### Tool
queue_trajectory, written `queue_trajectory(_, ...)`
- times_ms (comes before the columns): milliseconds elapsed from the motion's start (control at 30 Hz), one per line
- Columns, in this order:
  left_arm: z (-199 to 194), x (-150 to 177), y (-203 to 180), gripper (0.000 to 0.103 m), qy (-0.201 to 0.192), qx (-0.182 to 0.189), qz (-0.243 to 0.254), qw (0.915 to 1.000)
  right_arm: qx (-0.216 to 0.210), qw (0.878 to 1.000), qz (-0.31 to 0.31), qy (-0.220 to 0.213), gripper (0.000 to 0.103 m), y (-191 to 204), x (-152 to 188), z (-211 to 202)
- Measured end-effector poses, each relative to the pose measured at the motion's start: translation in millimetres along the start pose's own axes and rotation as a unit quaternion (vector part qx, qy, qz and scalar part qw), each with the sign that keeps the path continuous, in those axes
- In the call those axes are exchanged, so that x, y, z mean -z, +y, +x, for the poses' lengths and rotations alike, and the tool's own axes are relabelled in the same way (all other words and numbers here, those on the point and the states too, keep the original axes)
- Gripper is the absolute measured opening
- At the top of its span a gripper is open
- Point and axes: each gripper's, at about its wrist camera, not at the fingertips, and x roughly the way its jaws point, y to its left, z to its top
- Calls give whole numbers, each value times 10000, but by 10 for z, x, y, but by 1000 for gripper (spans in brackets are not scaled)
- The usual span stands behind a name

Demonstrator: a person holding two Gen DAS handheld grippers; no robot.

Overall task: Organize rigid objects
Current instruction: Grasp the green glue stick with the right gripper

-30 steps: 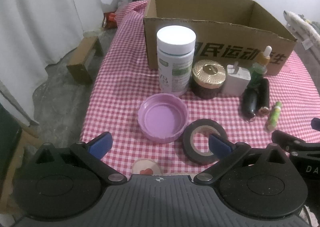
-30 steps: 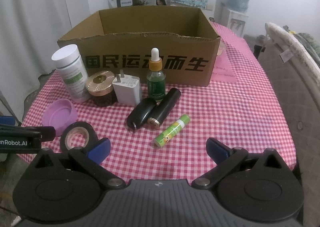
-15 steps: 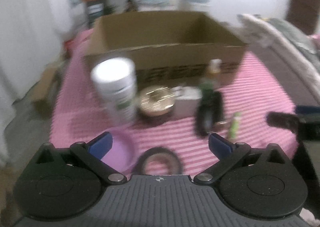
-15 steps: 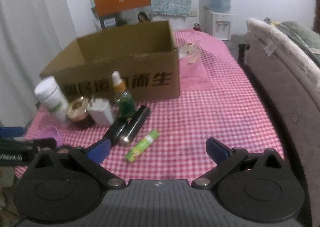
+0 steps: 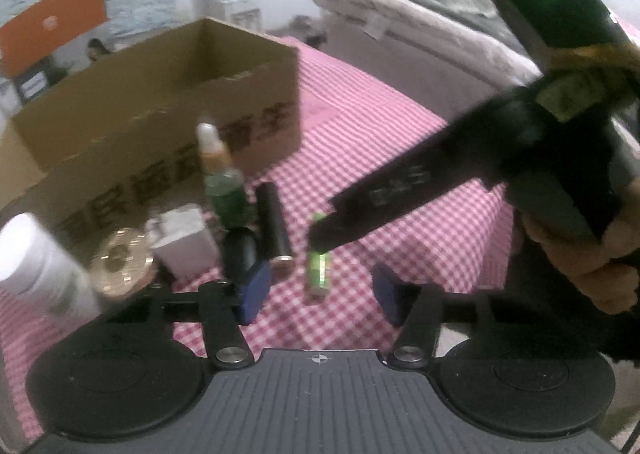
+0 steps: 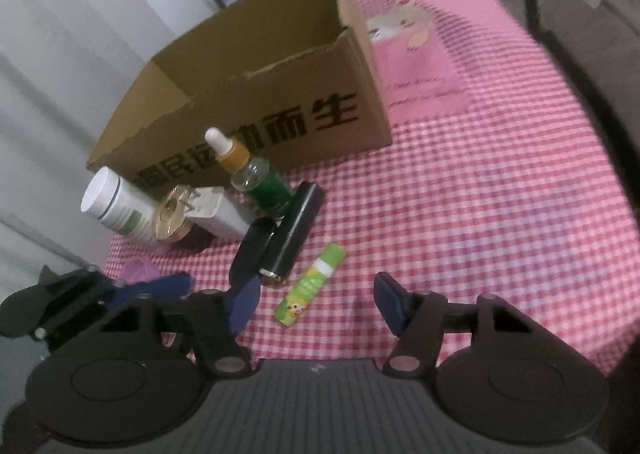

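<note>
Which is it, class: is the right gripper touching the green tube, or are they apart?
Apart. The right wrist view shows the right gripper closing with checked cloth visible between both pads and the green tube.

Black left gripper (image 5: 318,296) with blue-padded fingers (image 5: 256,290), ribbed grey housing.

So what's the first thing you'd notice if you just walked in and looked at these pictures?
Probably the big open cardboard box with black printed characters, at the back of the pink checked tablecloth. Right in front of it stands a crowd of small things: a green dropper bottle, a white pill bottle and a gold-lidded jar. Nearest the right gripper, whose jaws are closing on nothing, lies a green lip balm stick.
</note>
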Motion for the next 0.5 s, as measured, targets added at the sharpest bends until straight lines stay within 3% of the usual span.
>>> queue_trajectory(167,234,-43,-3,30,339,32,33,9994,-53,9998,-6,215,38,9,-31,197)
queue_trajectory(300,383,-67,30,20,503,83,-15,9987,-72,9996,17,259,31,-39,-48,276)
queue_trajectory(500,503,-100,2,19,657,15,2,9978,-154,9996,-31,252,25,-72,-77,343)
